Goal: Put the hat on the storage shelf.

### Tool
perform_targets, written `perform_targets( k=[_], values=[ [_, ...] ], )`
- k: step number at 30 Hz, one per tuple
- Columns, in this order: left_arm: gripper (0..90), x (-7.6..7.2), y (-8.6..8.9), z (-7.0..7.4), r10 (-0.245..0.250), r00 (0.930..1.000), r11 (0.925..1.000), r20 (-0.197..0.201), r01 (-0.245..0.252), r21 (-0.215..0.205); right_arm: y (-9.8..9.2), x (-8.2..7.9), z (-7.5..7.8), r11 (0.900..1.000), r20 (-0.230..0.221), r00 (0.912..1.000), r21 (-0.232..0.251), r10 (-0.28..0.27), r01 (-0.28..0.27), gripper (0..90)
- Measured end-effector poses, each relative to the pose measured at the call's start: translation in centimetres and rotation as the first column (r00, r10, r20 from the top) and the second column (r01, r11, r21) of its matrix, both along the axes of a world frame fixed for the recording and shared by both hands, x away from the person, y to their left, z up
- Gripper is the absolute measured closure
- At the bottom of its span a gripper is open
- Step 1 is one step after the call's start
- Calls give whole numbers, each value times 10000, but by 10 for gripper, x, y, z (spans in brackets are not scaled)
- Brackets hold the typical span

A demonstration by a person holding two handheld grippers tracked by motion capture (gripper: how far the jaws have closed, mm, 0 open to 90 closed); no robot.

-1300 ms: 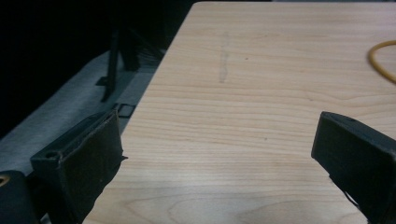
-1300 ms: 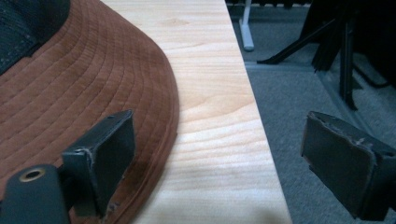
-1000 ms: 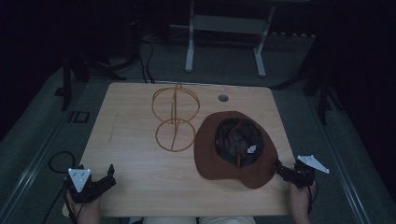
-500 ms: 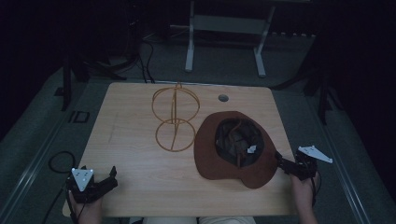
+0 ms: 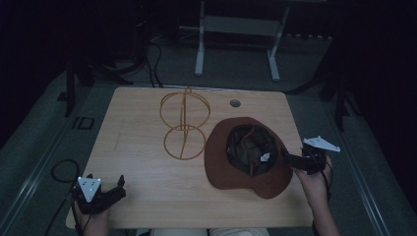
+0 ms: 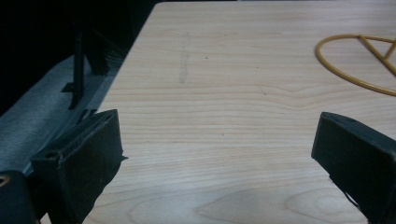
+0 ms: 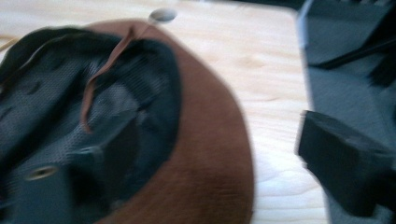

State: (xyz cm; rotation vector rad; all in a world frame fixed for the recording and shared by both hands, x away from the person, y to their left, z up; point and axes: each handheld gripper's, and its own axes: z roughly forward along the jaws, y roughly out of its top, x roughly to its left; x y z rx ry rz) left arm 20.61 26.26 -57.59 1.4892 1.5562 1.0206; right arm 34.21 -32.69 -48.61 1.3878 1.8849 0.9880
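Note:
A brown hat [image 5: 231, 169] lies upside down on the right half of the wooden table [image 5: 142, 162], its dark lining and a thin leather cord facing up. My right gripper [image 5: 290, 158] is at the hat's right brim. In the right gripper view this gripper [image 7: 210, 172] is open and straddles the brim [image 7: 210, 140], one jaw over the lining and the other outside over the table edge. A gold wire hat stand [image 5: 184, 123] lies at the table's middle. My left gripper [image 5: 115, 189] sits at the near left corner, open [image 6: 215, 154] over bare wood.
A round cable hole [image 5: 235, 103] is in the table's far right area, behind the hat. One ring of the wire stand [image 6: 355, 60] lies ahead and to the right of the left gripper. White metal frame legs [image 5: 199, 44] stand on the floor beyond the table.
My right gripper has moved forward and left from the table's near right edge onto the hat's brim. The left gripper has hardly moved.

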Motion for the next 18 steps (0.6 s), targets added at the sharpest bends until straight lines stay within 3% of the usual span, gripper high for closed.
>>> perform_targets(
  k=[3, 6, 10, 12, 18],
  values=[
    [24, 1, -3, 1, -238, 9995, 9997, -211, 237, -77, 7, 9, 1, 9993, -206, 9993, 221, 303, -298, 168],
    [23, 1, -9, 2, -386, 9986, 9989, -375, 395, 233, 15, 17, 2, 9991, -260, 9990, 203, 366, -360, 216],
    [23, 0, -13, 3, -649, 9972, 9978, -363, 654, 115, 27, 30, 2, 9989, -416, 9981, -141, 444, -450, 228],
    [23, 0, -15, 3, -748, 9969, 9969, -251, 753, 221, 31, 37, 0, 9982, -591, 9970, -292, 505, -523, 307],
    [23, -1, -15, 3, -961, 9953, 9952, -115, 963, 179, 41, 58, -12, 9972, -1124, 9929, -602, 384, -454, 313]
  ],
)
